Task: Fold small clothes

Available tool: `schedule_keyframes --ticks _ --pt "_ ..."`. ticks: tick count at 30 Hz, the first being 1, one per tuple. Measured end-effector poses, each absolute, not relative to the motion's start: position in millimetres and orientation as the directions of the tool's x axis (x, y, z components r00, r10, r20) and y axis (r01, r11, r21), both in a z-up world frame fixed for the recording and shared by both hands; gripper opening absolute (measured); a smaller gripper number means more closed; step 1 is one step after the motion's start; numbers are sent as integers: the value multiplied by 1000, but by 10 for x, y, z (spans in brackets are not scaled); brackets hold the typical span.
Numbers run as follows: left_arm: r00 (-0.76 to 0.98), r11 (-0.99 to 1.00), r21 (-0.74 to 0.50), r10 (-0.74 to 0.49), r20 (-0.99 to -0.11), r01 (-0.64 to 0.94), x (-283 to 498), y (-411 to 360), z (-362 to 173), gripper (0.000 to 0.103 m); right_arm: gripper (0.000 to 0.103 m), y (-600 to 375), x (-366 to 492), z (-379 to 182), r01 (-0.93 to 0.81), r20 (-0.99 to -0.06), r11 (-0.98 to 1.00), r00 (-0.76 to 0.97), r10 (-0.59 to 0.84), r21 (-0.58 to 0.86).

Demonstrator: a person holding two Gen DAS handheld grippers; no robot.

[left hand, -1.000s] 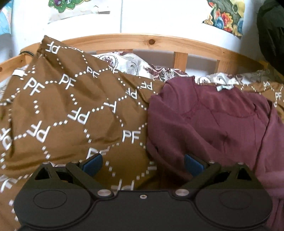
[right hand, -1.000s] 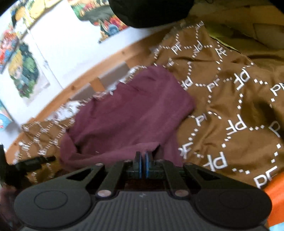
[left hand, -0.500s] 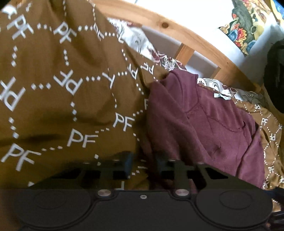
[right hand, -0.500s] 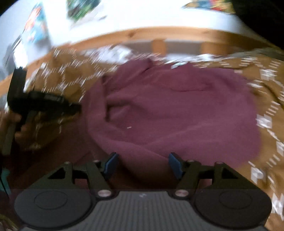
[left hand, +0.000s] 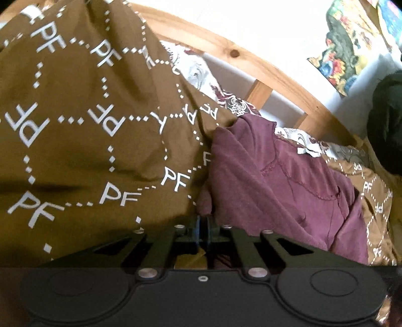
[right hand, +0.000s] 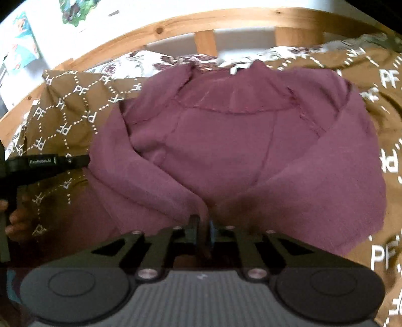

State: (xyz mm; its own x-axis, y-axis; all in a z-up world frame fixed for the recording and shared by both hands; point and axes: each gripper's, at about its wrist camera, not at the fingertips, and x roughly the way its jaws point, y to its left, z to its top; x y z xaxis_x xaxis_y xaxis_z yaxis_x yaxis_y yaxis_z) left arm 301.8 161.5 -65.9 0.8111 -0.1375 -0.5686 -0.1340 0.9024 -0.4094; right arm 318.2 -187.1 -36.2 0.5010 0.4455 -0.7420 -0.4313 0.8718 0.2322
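Bed w/ brown cover, white "PF" letters + dotted hexagons all over, fills most of both views. In the left wrist view it bulks up on the left like a pillow under the same fabric. Wooden rail curves across the far side, w/ short upright slats, white wall behind it. A white floral sheet shows in a strip between cover & rail. Colourful pics on the wall, far right in the left wrist view, far left in the right wrist view.

Maroon garment lies on the cover, centre of bed, far edge near the floral strip. Seams & a curved stitched line visible; near part bunched into two folds that meet at the near edge. A small white tag lies at its far edge.

Right gripper: jaws nearly together & closing, w/ the garment's near-centre edge between them; pads look pressed on cloth. Slight blur there.

Left gripper: jaws nearly together, opening a little, w/ a nub of the garment's left edge between them, right where maroon meets the brown cover. In the right wrist view it sits at the far left, tip just at the garment's left edge, w/ a hand below it.
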Motion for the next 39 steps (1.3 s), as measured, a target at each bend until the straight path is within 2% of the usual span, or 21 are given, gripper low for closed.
schedule_keyframes --ticks 2,3,6,7,9,10,11,13,15,16,18,21,25,27,28,29,31,32,33,35,39 --pt "819 905 -403 -127 -560 -135 3010 1635 -646 30 55 -1753 3277 -220 -487 -711 843 507 487 229" --pt "820 902 -412 -136 -556 -130 3012 1654 -648 38 58 -1652 3347 -144 -517 -697 827 509 505 221" --pt "816 891 -433 -146 -559 -137 3056 1719 -681 38 58 -1223 3650 61 -634 -665 748 474 577 196" --pt "811 887 -439 -151 -565 -141 3076 1736 -701 36 56 -1053 3757 123 -671 -651 718 462 602 188" --pt "800 877 -461 -177 -573 -136 3115 1766 -741 16 54 -706 3948 212 -722 -636 671 439 635 171" --pt "794 870 -476 -197 -575 -129 3135 1776 -762 11 52 -508 4073 229 -736 -636 657 428 642 167" --pt "791 860 -495 -214 -574 -126 3147 1789 -780 6 49 -350 4168 214 -740 -643 649 414 644 173" --pt "795 844 -520 -223 -564 -131 3138 1808 -783 4 47 -60 4343 138 -739 -673 646 380 635 192" --pt "812 841 -526 -215 -542 -129 3088 1825 -748 3 25 175 4454 26 -741 -714 647 355 603 178" --pt "825 840 -525 -199 -529 -134 3051 1833 -717 3 4 267 4485 -13 -746 -727 647 355 588 159" --pt "855 836 -524 -146 -498 -163 2958 1870 -652 3 2 311 4499 6 -738 -705 661 397 588 136" --pt "872 812 -544 -93 -480 -213 2895 1943 -639 3 2 209 4549 193 -704 -611 685 462 642 187" --pt "855 811 -537 -90 -510 -235 2945 1928 -682 4 3 339 4607 73 -721 -638 676 451 624 151" --pt "834 816 -523 -97 -543 -246 2984 1925 -704 11 4 297 4617 25 -714 -638 678 444 629 172" --pt "830 817 -517 -90 -550 -254 2978 1927 -706 15 14 244 4607 7 -707 -634 679 438 638 195" --pt "835 818 -516 -85 -544 -253 2958 1926 -694 22 35 159 4579 7 -700 -627 683 440 643 209" --pt "843 845 -480 -68 -534 -236 2924 1893 -643 38 63 -83 4460 33 -692 -619 689 449 645 216" --pt "851 864 -451 -54 -523 -223 2901 1857 -610 54 71 -223 4379 65 -690 -613 690 454 647 217" --pt "860 886 -413 -33 -509 -210 2882 1807 -574 72 73 -388 4281 81 -686 -610 698 467 640 207" --pt "880 922 -322 38 -474 -214 2849 1707 -511 82 84 -766 4042 82 -662 -613 728 504 608 179" --pt "895 959 -224 60 -441 -175 2887 1612 -461 82 88 -1494 3518 -76 -591 -646 798 563 516 123"
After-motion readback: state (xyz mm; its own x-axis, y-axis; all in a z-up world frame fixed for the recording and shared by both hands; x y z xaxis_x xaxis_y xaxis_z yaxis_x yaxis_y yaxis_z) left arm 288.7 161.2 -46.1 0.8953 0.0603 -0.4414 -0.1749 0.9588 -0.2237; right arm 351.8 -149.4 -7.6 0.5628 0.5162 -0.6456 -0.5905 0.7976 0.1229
